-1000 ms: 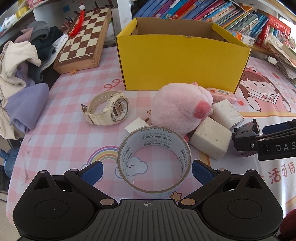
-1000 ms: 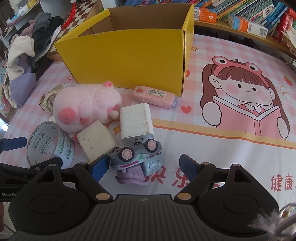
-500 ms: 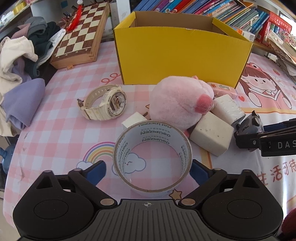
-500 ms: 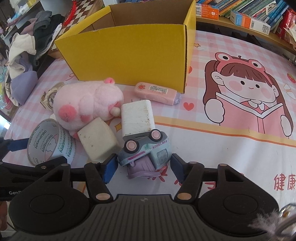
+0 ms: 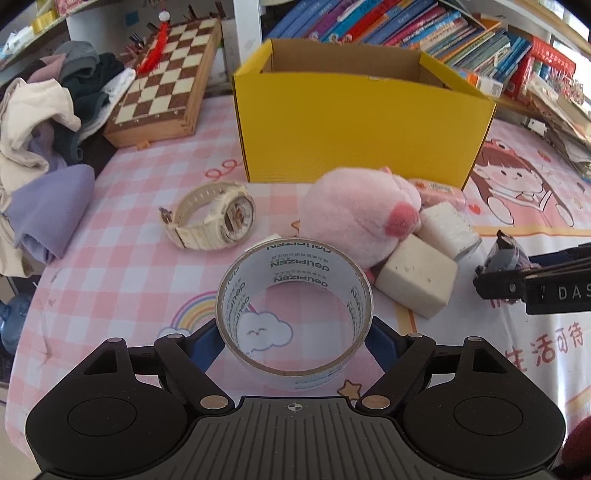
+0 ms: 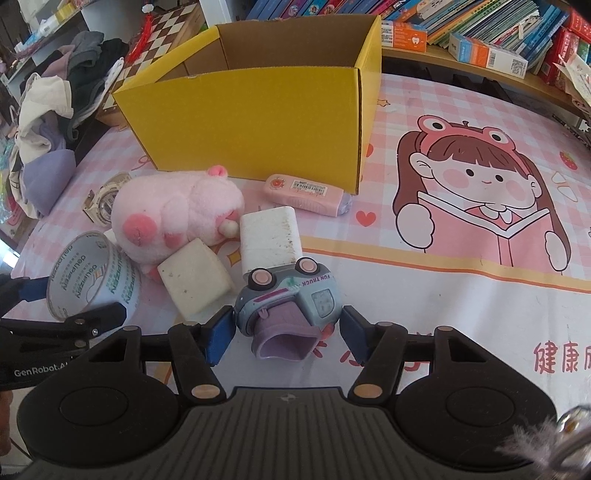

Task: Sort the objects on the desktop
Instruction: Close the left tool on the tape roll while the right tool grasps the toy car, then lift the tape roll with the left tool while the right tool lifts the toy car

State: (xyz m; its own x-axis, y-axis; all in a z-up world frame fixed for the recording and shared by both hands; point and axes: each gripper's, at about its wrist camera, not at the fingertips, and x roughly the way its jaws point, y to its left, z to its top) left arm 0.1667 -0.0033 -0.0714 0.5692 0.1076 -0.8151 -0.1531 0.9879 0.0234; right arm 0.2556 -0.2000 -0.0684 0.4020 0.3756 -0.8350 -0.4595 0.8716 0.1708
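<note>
My left gripper (image 5: 293, 341) is shut on a roll of clear tape (image 5: 293, 314), its blue pads against both sides; the roll looks lifted slightly. My right gripper (image 6: 288, 326) is shut on a grey-blue toy truck (image 6: 290, 299) lying on its side. An open yellow box (image 5: 354, 122) stands behind, seen also in the right wrist view (image 6: 258, 118). In front of it lie a pink plush pig (image 5: 358, 214), two white blocks (image 5: 417, 280), a pink tube (image 6: 306, 194) and a cream watch (image 5: 210, 218). The tape also shows in the right wrist view (image 6: 92, 277).
A chessboard (image 5: 166, 85) and a pile of clothes (image 5: 48, 129) lie at the back left. Books (image 5: 424, 33) line a shelf behind the box. The table's left edge runs near the clothes. A cartoon girl print (image 6: 476, 192) covers the cloth at right.
Both grippers have closed: the left onto the tape roll, the right onto the toy truck. Both views have shifted slightly forward, and the tape sits higher in the left view.
</note>
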